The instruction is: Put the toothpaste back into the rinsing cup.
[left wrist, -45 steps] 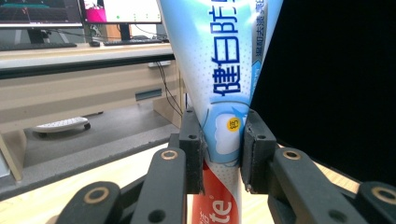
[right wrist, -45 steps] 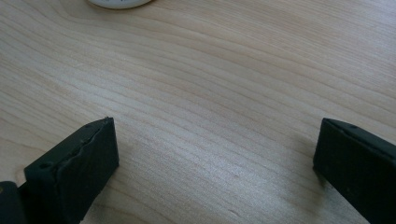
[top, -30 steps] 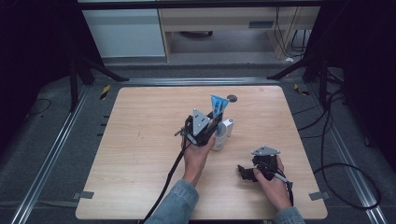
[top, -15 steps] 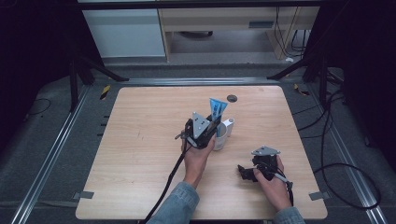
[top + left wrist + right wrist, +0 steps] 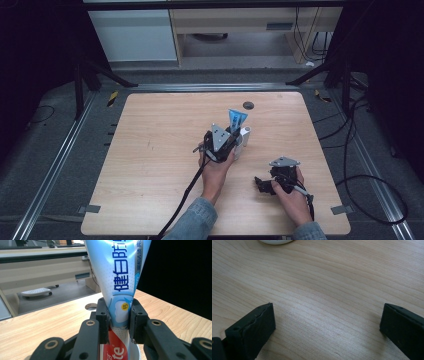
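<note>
Clamping on the blue-and-white plastic toothpaste tube, the left claw is pressing both black pads against the tube's narrow lower part, just above its red band. The tube is standing upright, crimped end up, in a white cup near the middle of the light wooden surface. The right claw is hovering low over bare wood, its jaws spread wide apart and gripping nothing.

**Item count at the table**

One toothpaste tube. One white cup. Two hand-held grippers: left gripper, right gripper. One wooden table, with one round hole in it.
</note>
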`<state>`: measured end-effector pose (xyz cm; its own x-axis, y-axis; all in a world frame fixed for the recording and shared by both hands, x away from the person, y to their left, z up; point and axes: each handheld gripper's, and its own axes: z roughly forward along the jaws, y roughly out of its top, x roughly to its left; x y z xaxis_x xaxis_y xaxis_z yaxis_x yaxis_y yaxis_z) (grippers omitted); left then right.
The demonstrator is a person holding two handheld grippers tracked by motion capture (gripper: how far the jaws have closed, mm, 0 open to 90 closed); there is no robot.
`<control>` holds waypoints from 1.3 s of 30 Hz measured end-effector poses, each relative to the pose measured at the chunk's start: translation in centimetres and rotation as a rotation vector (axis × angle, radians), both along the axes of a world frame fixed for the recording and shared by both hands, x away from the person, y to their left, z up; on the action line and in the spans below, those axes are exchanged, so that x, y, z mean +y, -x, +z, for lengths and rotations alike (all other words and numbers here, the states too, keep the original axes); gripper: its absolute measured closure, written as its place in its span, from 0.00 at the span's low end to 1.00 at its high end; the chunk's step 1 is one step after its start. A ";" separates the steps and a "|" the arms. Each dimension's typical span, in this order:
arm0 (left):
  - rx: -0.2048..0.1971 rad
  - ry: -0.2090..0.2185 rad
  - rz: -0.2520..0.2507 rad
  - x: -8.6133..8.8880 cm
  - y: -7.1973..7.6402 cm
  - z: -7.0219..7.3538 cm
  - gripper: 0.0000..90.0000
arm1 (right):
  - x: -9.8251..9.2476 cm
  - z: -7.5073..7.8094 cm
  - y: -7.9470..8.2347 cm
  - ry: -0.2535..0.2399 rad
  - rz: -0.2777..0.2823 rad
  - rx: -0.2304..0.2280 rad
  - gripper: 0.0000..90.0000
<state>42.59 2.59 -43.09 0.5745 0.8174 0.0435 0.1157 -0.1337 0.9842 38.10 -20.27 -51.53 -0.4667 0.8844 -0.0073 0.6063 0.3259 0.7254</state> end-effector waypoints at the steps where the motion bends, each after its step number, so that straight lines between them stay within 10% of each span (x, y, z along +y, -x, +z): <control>1: 0.004 -0.001 0.002 0.0 0.0 -0.1 0.81 | 0.0 0.0 0.0 0.002 0.003 -0.002 0.00; 39: 0.143 -0.151 0.017 -0.2 -1.2 -0.1 0.80 | 0.0 0.0 0.0 0.000 0.002 0.000 0.00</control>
<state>43.79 2.36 -43.16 0.5701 0.8171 0.0857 0.2559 -0.2758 0.9265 38.10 -20.28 -51.54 -0.4681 0.8837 -0.0072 0.6057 0.3267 0.7256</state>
